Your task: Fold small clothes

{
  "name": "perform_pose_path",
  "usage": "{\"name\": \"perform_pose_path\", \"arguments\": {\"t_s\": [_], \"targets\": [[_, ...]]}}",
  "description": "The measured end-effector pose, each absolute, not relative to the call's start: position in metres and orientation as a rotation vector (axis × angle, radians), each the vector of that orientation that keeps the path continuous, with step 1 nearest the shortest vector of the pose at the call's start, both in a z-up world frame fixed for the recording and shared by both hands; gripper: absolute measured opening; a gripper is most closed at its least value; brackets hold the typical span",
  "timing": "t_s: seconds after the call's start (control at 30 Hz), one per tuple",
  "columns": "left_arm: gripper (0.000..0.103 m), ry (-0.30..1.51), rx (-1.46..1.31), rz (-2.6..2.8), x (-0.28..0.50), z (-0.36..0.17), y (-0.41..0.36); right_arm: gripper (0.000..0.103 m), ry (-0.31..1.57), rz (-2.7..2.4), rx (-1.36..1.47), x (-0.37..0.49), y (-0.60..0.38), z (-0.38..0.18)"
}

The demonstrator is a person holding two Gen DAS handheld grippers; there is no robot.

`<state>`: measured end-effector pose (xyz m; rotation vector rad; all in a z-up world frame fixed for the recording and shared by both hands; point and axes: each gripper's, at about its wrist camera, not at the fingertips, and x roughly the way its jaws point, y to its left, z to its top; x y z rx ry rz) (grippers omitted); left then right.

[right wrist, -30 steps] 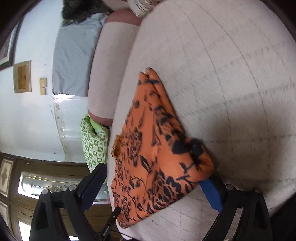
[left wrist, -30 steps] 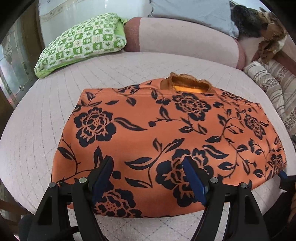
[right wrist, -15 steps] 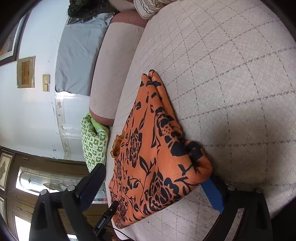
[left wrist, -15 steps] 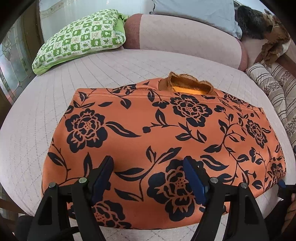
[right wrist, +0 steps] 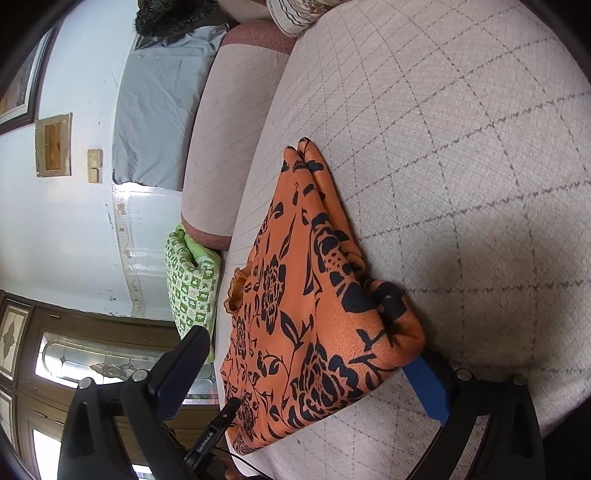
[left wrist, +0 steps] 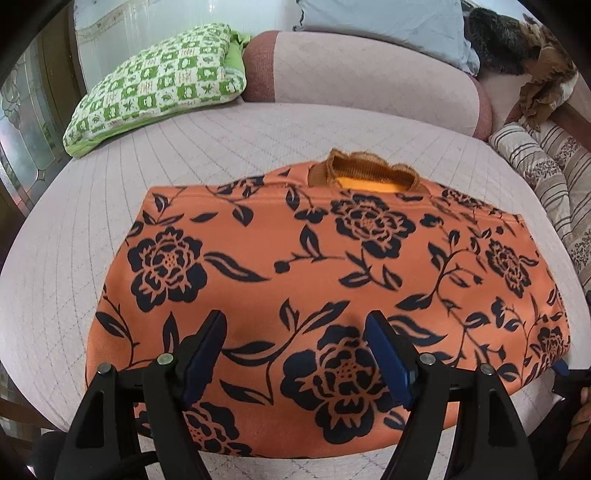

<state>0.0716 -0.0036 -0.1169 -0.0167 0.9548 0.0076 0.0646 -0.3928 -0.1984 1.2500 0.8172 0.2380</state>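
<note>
An orange garment with black flowers (left wrist: 314,266) lies folded flat on a quilted pale bed (left wrist: 221,140), its brown ruffled neckline (left wrist: 369,171) at the far edge. My left gripper (left wrist: 295,328) is open and hovers over the garment's near half, fingers apart. In the right wrist view the same garment (right wrist: 303,314) shows from its right end. My right gripper (right wrist: 306,373) is open and straddles that near corner, its blue-padded finger (right wrist: 428,387) low on the bed beside the fold, the other finger raised.
A green and white checked pillow (left wrist: 159,88) lies at the back left. A pink bolster (left wrist: 369,70) and a grey pillow (left wrist: 380,22) line the back. Striped bedding (left wrist: 546,177) and a brown cloth (left wrist: 543,88) sit at the right. The bed's edge is near.
The left gripper has moved forward and lower over the garment, which now fills more of its view. The right gripper has edged closer to the garment's corner. Both stayed open.
</note>
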Motion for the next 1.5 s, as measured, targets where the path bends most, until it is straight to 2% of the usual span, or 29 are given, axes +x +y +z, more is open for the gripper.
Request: {"name": "perform_pose_path", "arguments": {"t_s": [0.1, 0.27, 0.6, 0.77, 1.17, 1.33, 1.4, 1.43, 1.5], "targets": [[0.078, 0.959, -0.004, 0.004, 0.076, -0.119, -0.008, 0.101, 0.815, 0.242, 1.254, 0.064, -0.394, -0.199], [0.086, 0.979, 0.066, 0.015, 0.082, -0.139, -0.017, 0.101, 0.815, 0.243, 1.255, 0.063, -0.394, -0.199], [0.086, 0.943, 0.046, 0.021, 0.081, -0.116, -0.012, 0.101, 0.82, 0.227, 1.228, 0.063, -0.39, -0.195], [0.088, 1.011, 0.042, 0.042, 0.09, -0.143, -0.004, 0.101, 0.842, 0.213, 1.141, 0.066, -0.382, -0.188], [0.091, 1.015, 0.042, 0.026, 0.095, -0.141, 0.0, 0.101, 0.851, 0.187, 1.04, 0.066, -0.372, -0.186], [0.091, 0.886, -0.012, 0.012, 0.076, -0.117, 0.007, 0.101, 0.863, 0.178, 1.027, 0.067, -0.37, -0.183], [0.091, 0.909, -0.001, 0.023, 0.077, -0.127, 0.008, 0.101, 0.862, 0.166, 1.027, 0.067, -0.369, -0.18], [0.092, 0.967, 0.02, 0.019, 0.082, -0.141, 0.006, 0.101, 0.862, 0.162, 1.023, 0.068, -0.368, -0.178], [0.1, 0.93, 0.089, 0.036, 0.081, -0.154, 0.001, 0.101, 0.86, 0.14, 1.017, 0.07, -0.368, -0.175]]}}
